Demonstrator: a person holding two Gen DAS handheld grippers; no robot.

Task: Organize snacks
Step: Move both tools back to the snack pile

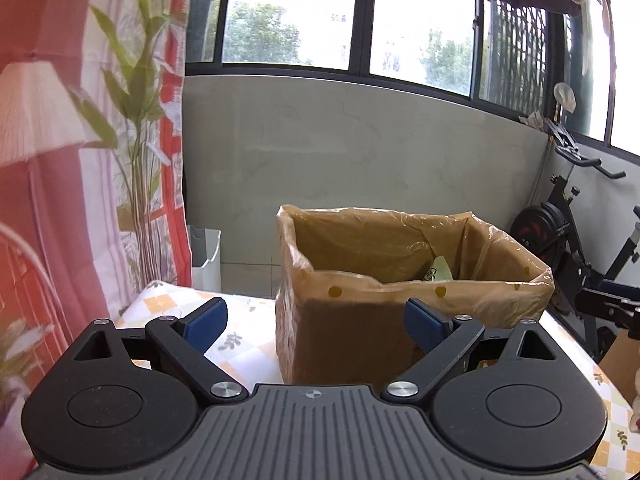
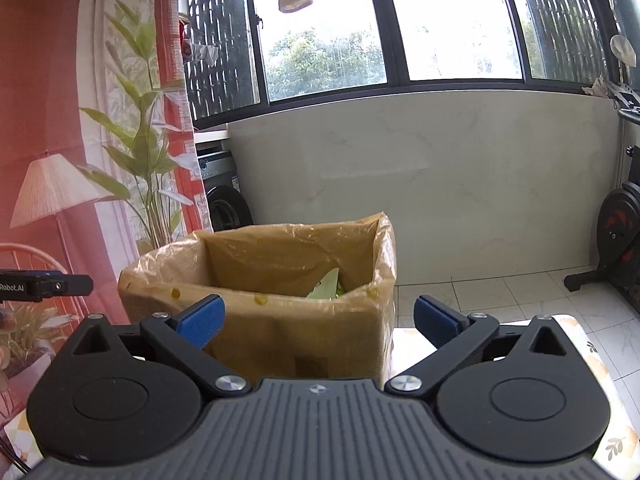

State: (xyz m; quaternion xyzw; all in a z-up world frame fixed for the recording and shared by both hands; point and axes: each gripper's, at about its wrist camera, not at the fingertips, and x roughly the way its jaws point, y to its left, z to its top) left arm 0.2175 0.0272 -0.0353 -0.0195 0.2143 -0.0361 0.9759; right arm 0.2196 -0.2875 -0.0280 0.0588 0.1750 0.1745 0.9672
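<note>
A: While both grippers hover near the lined box [image 1: 400, 312] on the worktop [image 1: 240, 344], what could fail?

B: Left gripper [image 1: 316, 318] and right gripper [image 2: 318, 320] stand wide, holding nothing. 1 green snack packet [image 2: 326, 290] lies inside the box. A low approach may snag the loose plastic liner [image 2: 384, 248] and drag the box.

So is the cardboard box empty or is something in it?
Not empty. The lined cardboard box holds a pale green packet poking up at its far side; deeper contents cannot be seen.
</note>
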